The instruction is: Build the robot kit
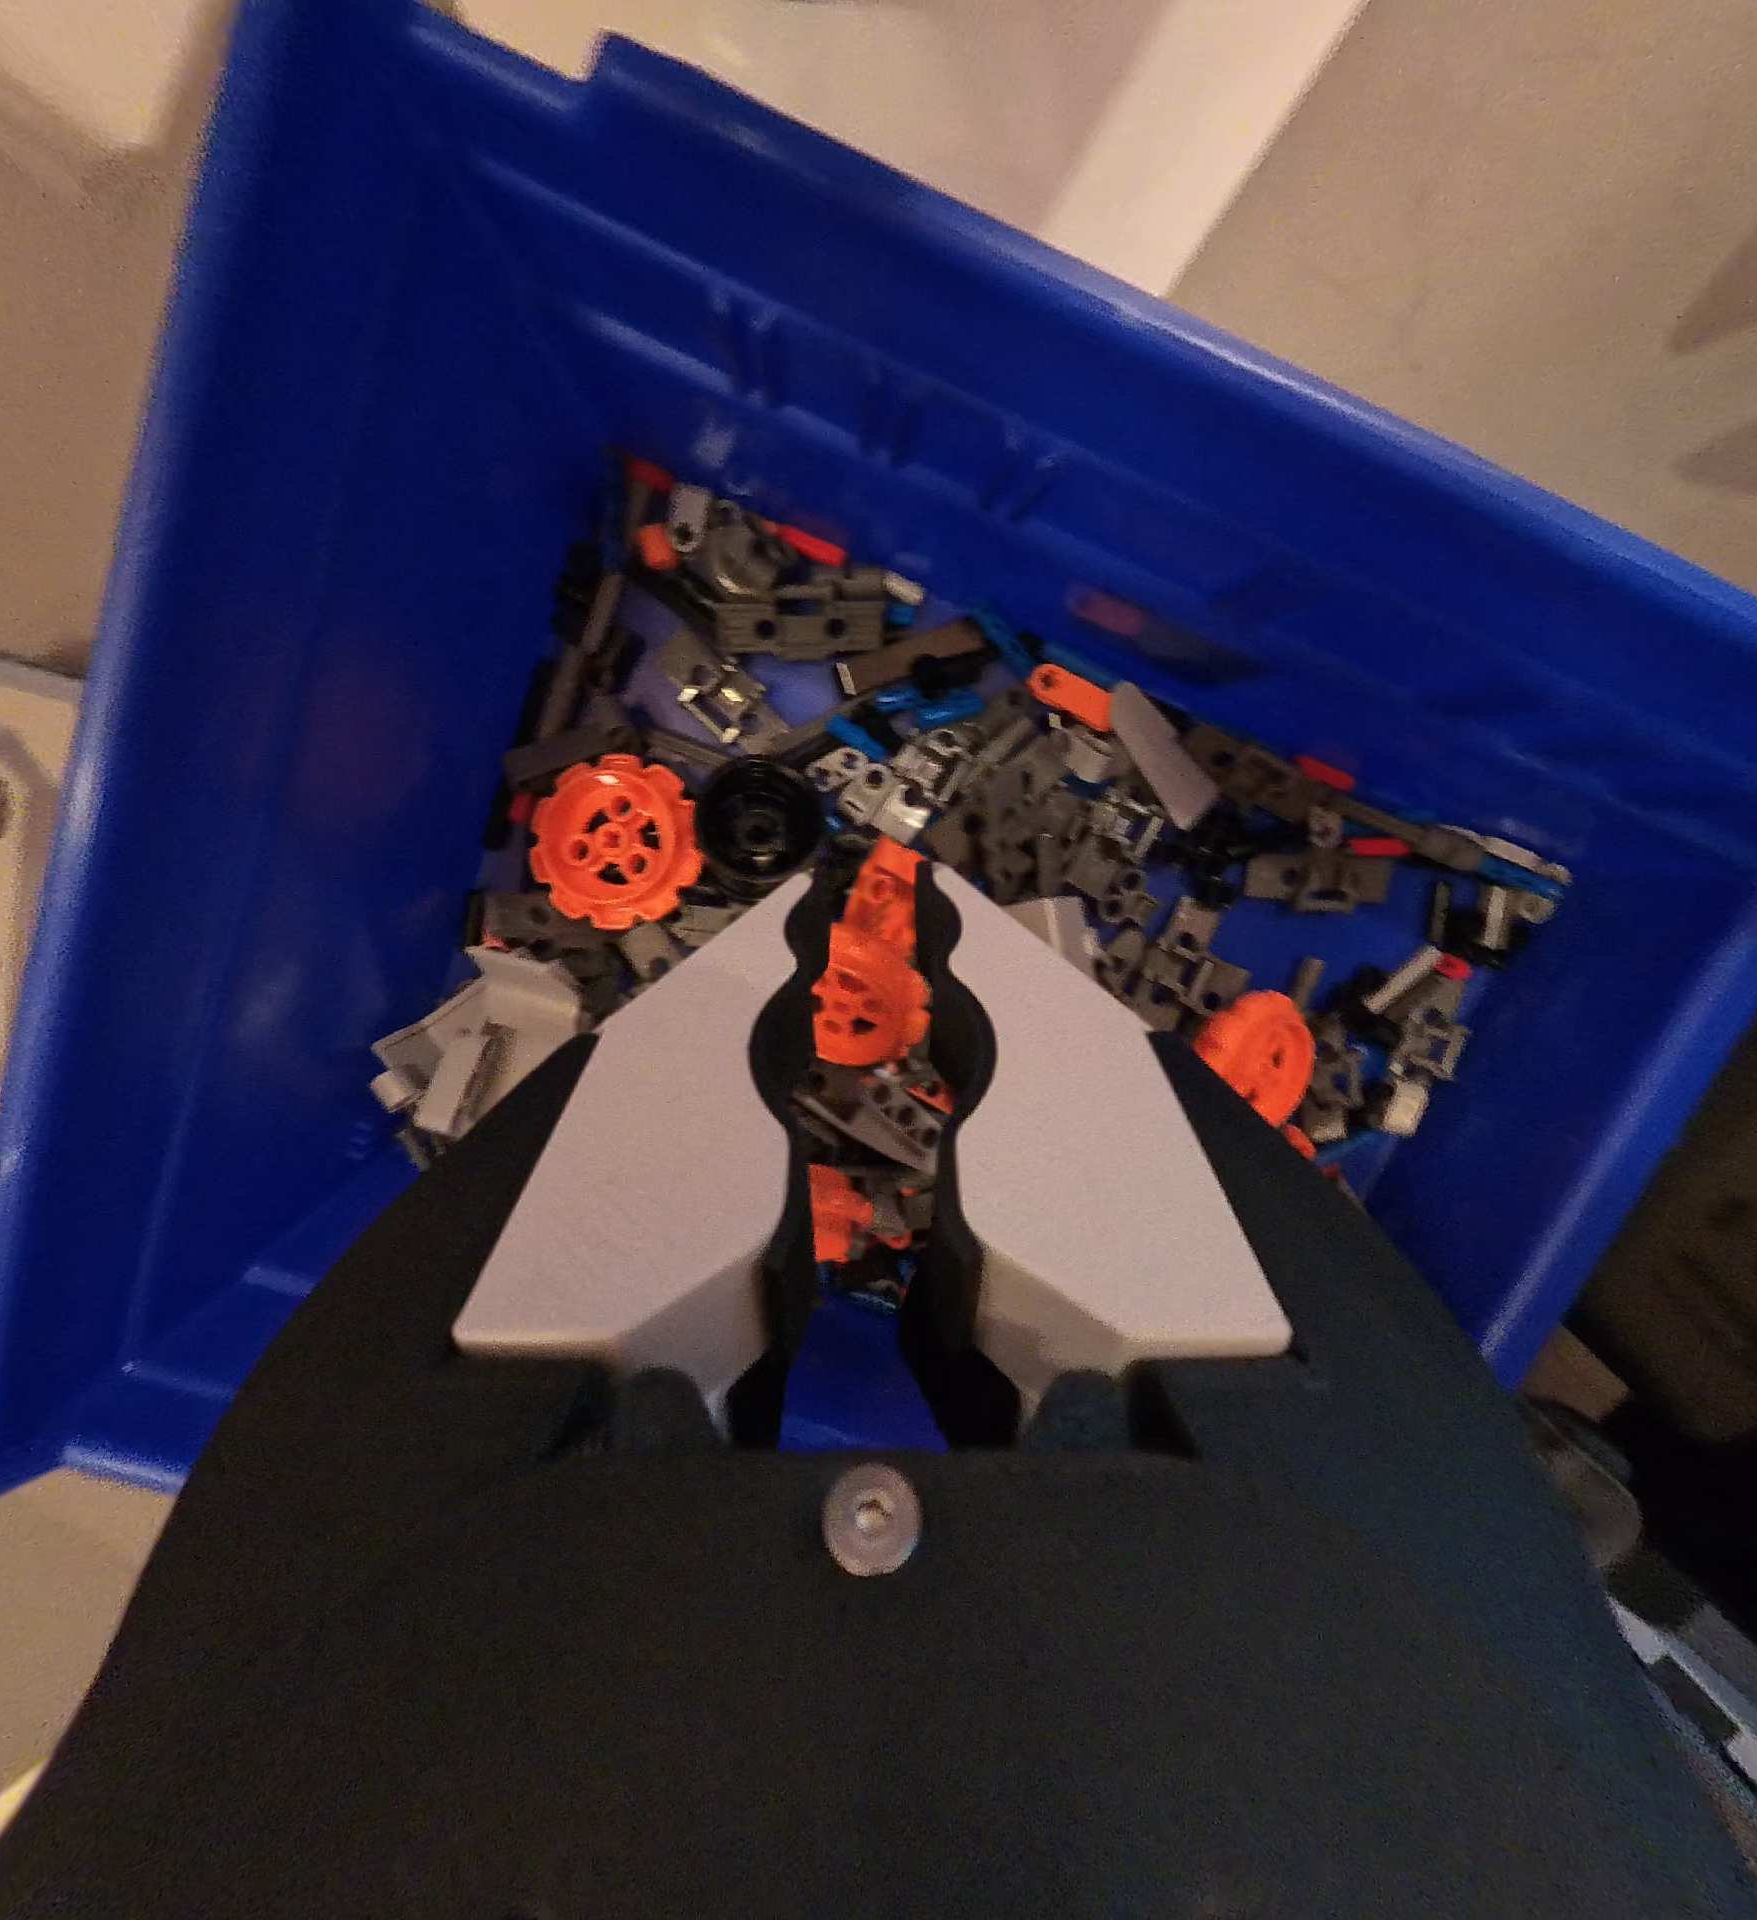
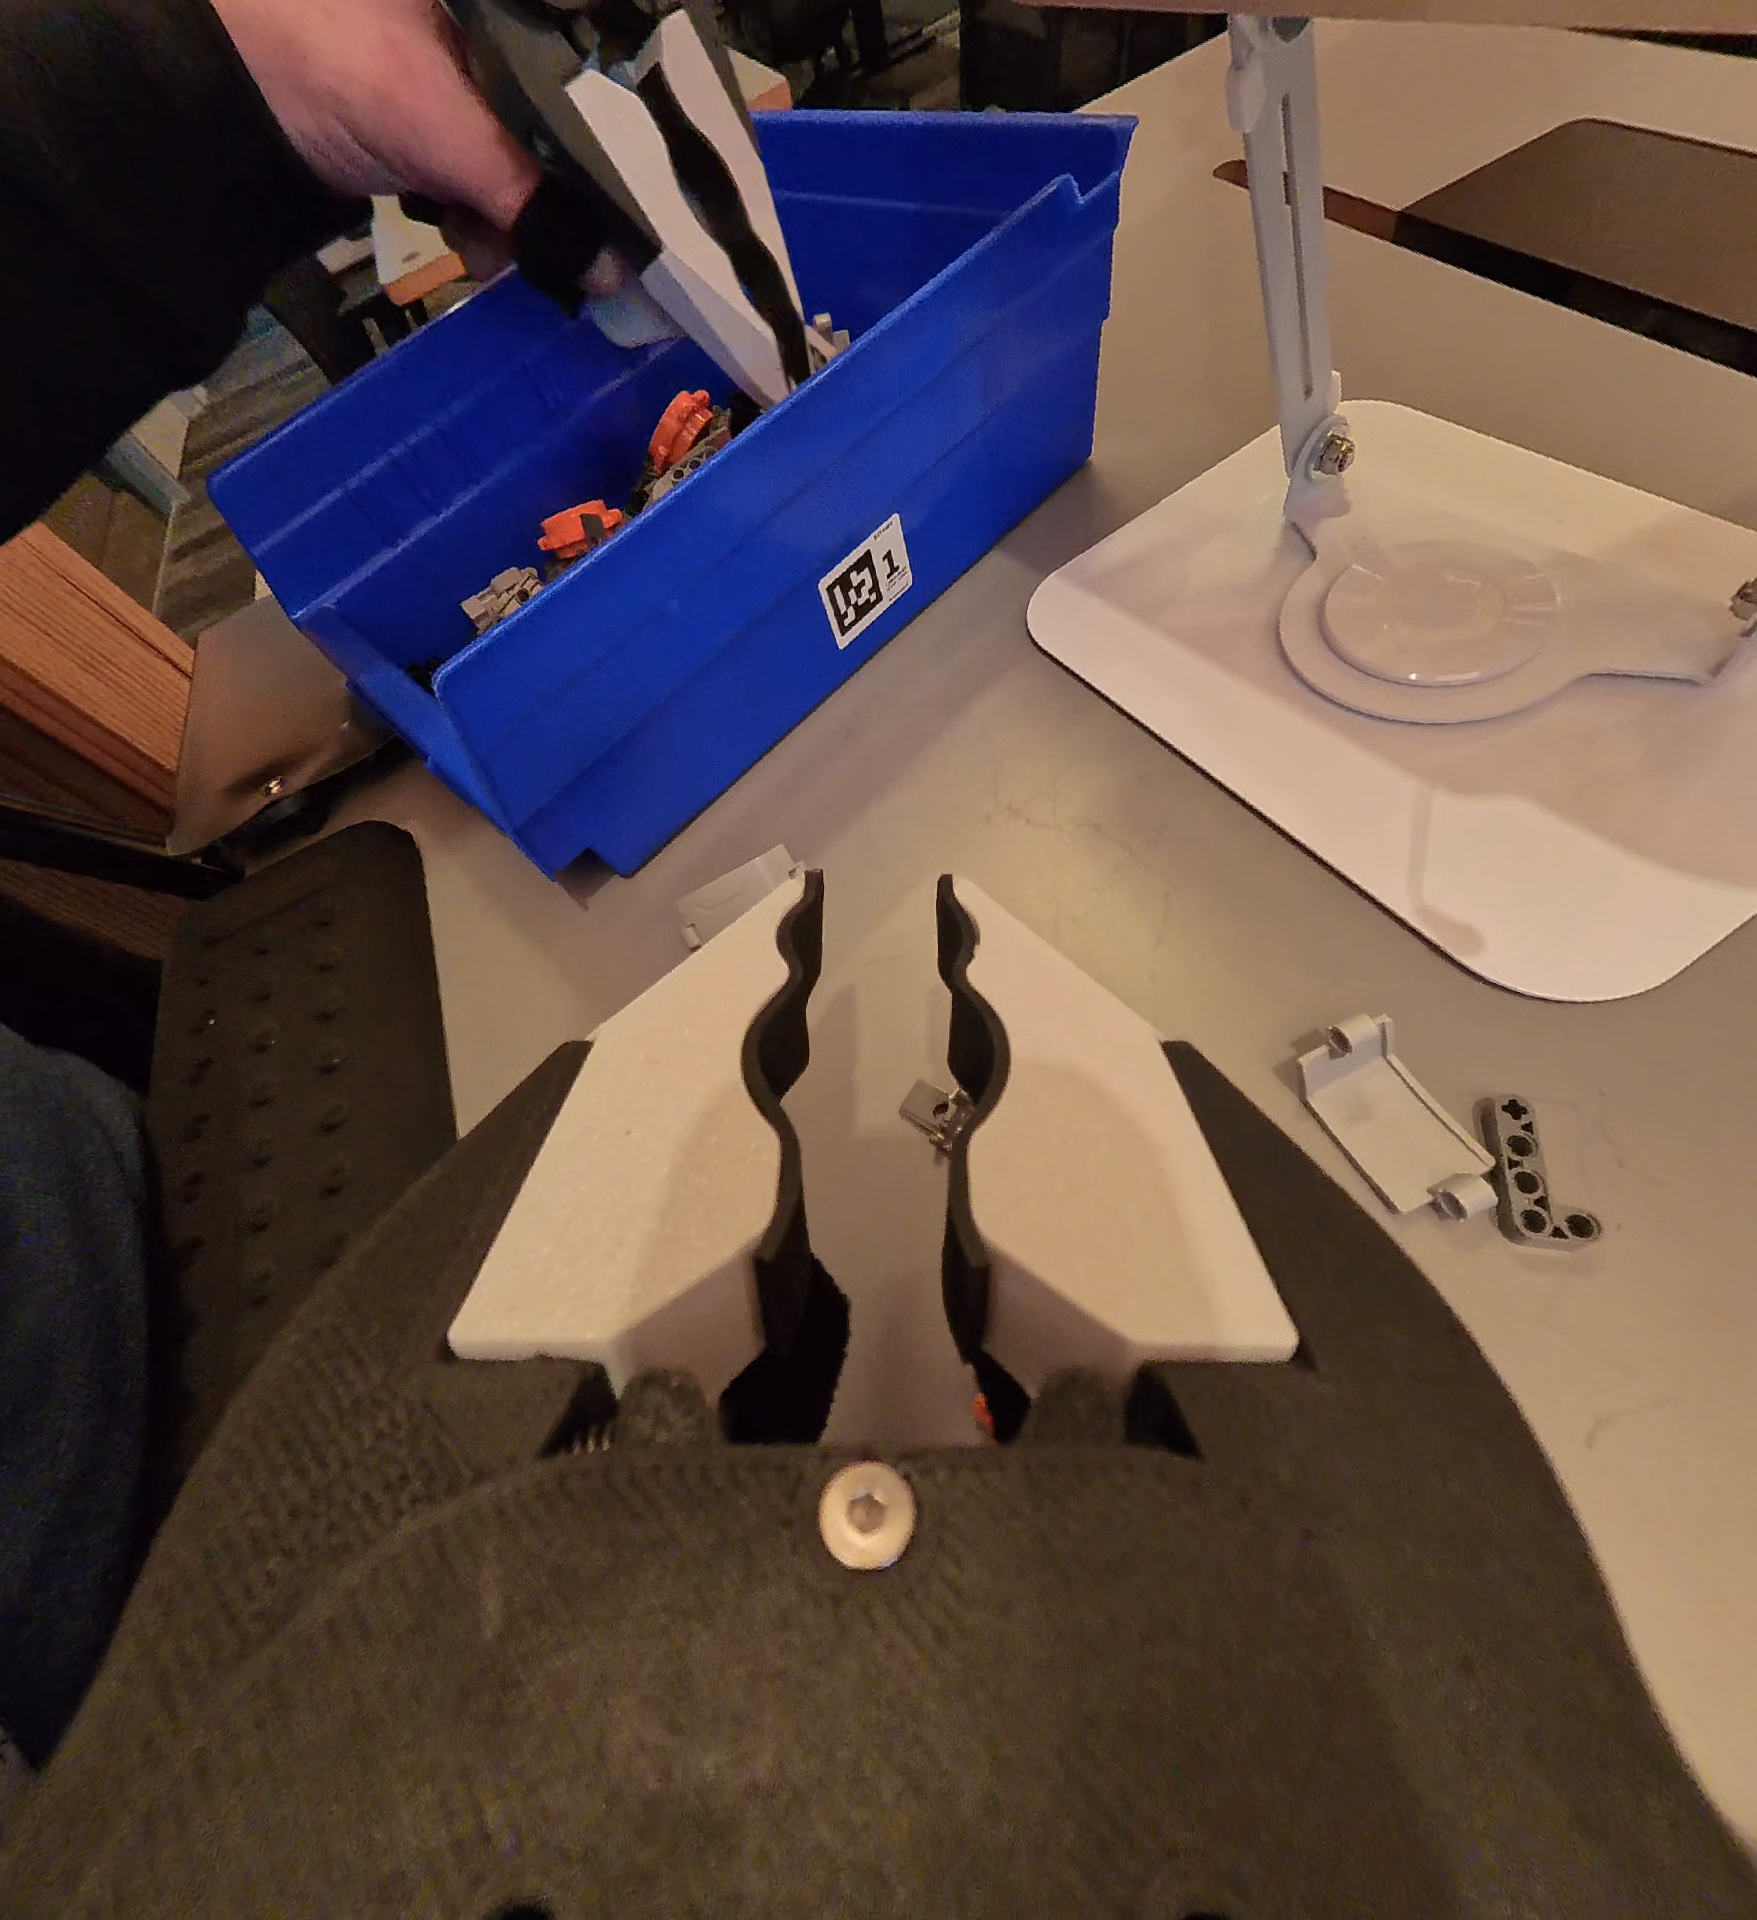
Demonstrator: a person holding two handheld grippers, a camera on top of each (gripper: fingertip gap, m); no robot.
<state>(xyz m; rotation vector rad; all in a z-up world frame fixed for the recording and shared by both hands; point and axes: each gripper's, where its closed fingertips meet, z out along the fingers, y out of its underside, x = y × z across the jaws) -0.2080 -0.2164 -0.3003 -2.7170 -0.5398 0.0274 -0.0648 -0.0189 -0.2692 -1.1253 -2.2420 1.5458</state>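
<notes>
Grey tabletop [image 2: 1113, 831] carries a blue bin [image 2: 708, 665] of building-toy pieces, where the left gripper [image 1: 869, 883] dips with jaws narrowly parted, gripping nothing visible. Right gripper [image 2: 879, 894] hovers parted and empty over a small grey connector piece [image 2: 931, 1110]

My left gripper [image 1: 869, 883] points steeply down into the blue bin [image 1: 334, 727], its jaws drawn close with only a narrow, wavy slot between them; whether they pinch anything I cannot tell. From the right wrist view the same left gripper [image 2: 796, 384] slants in over the bin's [image 2: 749, 665] far side, held in my left hand [image 2: 406, 125], whose dark sleeve comes in from above the bin. My right gripper [image 2: 879, 883] sits just in front of the bin, low over the table [image 2: 1113, 831] and nearly level, its jaws parted with a clear gap, gripping nothing.
</notes>
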